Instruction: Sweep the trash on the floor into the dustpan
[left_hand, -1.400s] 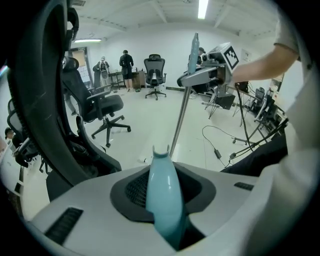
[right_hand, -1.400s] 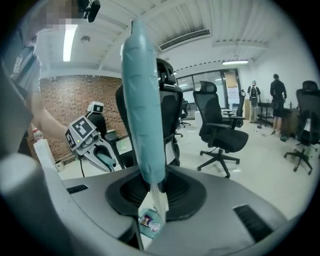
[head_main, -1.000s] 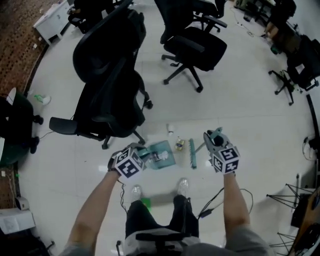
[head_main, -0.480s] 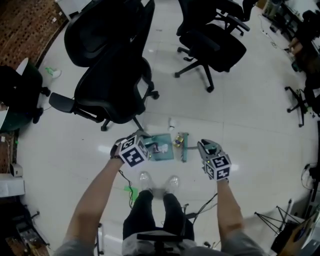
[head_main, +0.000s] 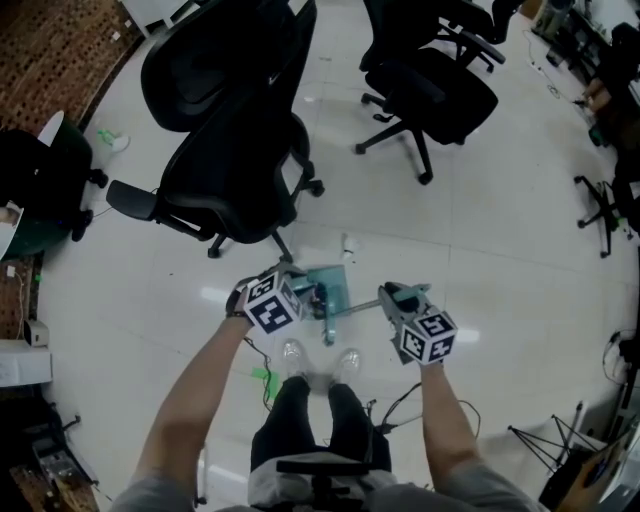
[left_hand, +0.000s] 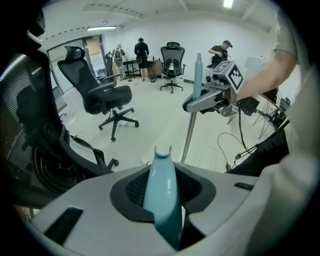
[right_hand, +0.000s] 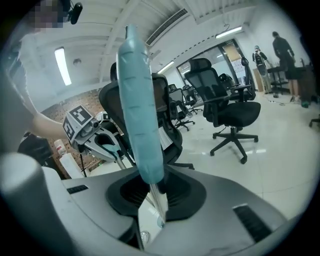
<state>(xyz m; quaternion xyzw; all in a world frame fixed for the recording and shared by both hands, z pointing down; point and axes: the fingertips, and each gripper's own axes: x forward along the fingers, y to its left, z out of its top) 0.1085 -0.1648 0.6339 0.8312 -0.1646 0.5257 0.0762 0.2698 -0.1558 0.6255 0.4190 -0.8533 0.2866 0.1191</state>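
My left gripper (left_hand: 162, 196) pinched the dustpan (head_main: 333, 284) just ahead. My right gripper (right_hand: 151, 199), clamped on the broom (right_hand: 139, 110), had swung it across to the dustpan: one stroke landed, I judged. A white scrap (head_main: 348, 243) lay beyond both.

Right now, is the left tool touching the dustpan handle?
Touching. The left gripper view shows the teal dustpan handle pinched between the jaws of the left tool.

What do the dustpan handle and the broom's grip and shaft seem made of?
The dustpan handle: smooth teal with a soft sheen, likely moulded plastic. The broom grip: matte teal with shallow ridges, plastic or rubber; can't tell which. The broom shaft: thin, silvery, probably metal tube.
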